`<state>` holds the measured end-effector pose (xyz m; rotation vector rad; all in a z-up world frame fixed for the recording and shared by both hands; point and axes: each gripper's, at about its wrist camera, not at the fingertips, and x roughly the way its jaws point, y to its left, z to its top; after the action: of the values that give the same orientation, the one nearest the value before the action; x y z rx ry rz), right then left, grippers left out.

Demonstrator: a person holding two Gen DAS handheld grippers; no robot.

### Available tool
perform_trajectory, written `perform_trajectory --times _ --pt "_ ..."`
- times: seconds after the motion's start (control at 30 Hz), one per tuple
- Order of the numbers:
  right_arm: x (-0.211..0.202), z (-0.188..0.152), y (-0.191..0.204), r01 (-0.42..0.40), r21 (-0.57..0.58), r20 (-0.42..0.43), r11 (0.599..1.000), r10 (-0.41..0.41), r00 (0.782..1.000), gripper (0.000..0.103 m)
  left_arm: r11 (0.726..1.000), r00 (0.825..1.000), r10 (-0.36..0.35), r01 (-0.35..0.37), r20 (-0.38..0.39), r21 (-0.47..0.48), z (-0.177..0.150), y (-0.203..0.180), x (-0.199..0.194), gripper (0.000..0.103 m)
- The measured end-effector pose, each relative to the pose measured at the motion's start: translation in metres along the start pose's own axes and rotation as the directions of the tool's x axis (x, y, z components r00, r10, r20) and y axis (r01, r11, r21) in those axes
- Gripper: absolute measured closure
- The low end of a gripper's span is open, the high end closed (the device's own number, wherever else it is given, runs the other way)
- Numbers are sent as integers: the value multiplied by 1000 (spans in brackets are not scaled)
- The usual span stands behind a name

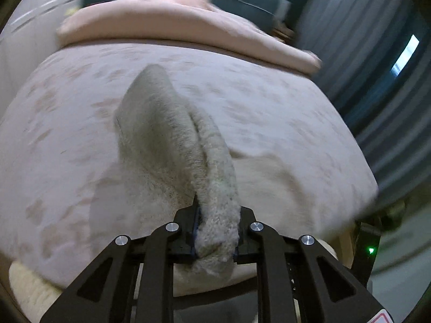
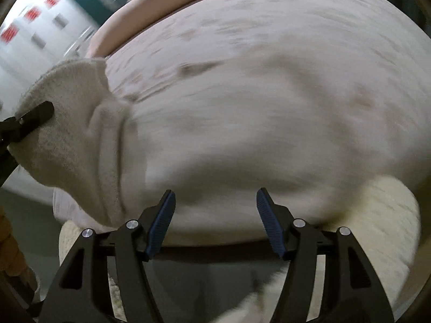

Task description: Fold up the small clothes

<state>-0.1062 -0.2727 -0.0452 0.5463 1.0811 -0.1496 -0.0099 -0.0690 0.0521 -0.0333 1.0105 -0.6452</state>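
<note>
The left gripper (image 1: 215,231) is clamped on a grey knitted garment (image 1: 172,140), lifting it above the patterned bedcover (image 1: 282,113). The right gripper (image 2: 215,223) stands apart over the bedcover, its 2 blue pads (image 2: 161,223) holding nothing.

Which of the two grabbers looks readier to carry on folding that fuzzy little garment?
The left. Its left gripper is already clamped on the fuzzy grey garment, lifting one end off the bedspread. The right gripper hangs open with nothing between its pads, off to the side of the cloth.
</note>
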Motion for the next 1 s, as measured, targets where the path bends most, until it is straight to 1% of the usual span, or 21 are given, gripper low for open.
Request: perform_trajectory --times 0.1,0.13,0.17,0.23,0.3,0.33,0.37,0.4,0.47,0.5,0.53,0.6,0.67,0.73,0.77,0.83,0.93,0.97,1.0 --pt "-25 -9 -42 36 96 42 995 -40 998 42 995 996 -47 53 -69 87 -6 -47 33 89" --pt "-30 -11 -50 44 119 52 992 -51 997 42 991 992 -64 76 -107 113 -13 -64 48 90" --pt "-36 -14 -62 51 147 63 988 -61 996 42 988 989 -68 86 -135 132 -18 -74 58 90" --pt "-44 -17 -74 55 183 78 982 -70 995 42 980 979 -46 82 -196 180 -34 -91 87 90" --pt "-49 -19 -83 47 206 89 977 -66 994 42 968 966 22 44 -259 246 -56 -102 121 89" --pt "-51 -20 -87 45 209 92 977 -66 994 42 964 962 46 28 -270 264 -62 -103 129 86" --pt "-52 -19 -87 40 208 96 977 -61 993 42 962 962 63 13 -266 272 -69 -101 135 84" --pt "-53 -16 -86 35 202 98 979 -56 994 42 962 969 59 9 -242 271 -73 -98 131 78" --pt "-56 -9 -83 8 189 110 982 -29 994 42 966 978 32 22 -206 258 -71 -96 115 64" --pt "-57 -4 -78 -21 182 117 983 0 993 41 968 980 22 28 -196 249 -70 -94 104 47" --pt "-53 -1 -73 -42 180 121 983 21 992 38 970 982 21 25 -186 240 -68 -91 96 38" --pt "-49 12 -61 -96 167 122 981 76 990 34 979 989 6 25 -149 202 -70 -80 73 32" --pt "-39 24 -50 -123 155 103 980 107 989 29 987 990 31 -10 -135 159 -76 -63 57 30" --pt "-28 32 -38 -142 152 82 978 131 988 27 991 987 73 -56 -144 120 -83 -42 48 29" --pt "-21 36 -31 -154 157 62 975 146 987 24 992 981 101 -87 -166 90 -89 -26 47 29" --pt "-7 41 -20 -174 157 25 972 172 985 22 991 971 133 -127 -199 45 -98 -3 46 29" --pt "19 49 -8 -156 149 -40 976 163 986 22 983 947 166 -180 -273 -25 -112 24 53 29" --pt "33 50 -4 -134 154 -81 979 147 986 22 982 943 170 -187 -285 -32 -113 27 55 29" --pt "41 49 -3 -124 157 -104 980 141 985 22 980 939 178 -197 -294 -36 -114 29 57 29"
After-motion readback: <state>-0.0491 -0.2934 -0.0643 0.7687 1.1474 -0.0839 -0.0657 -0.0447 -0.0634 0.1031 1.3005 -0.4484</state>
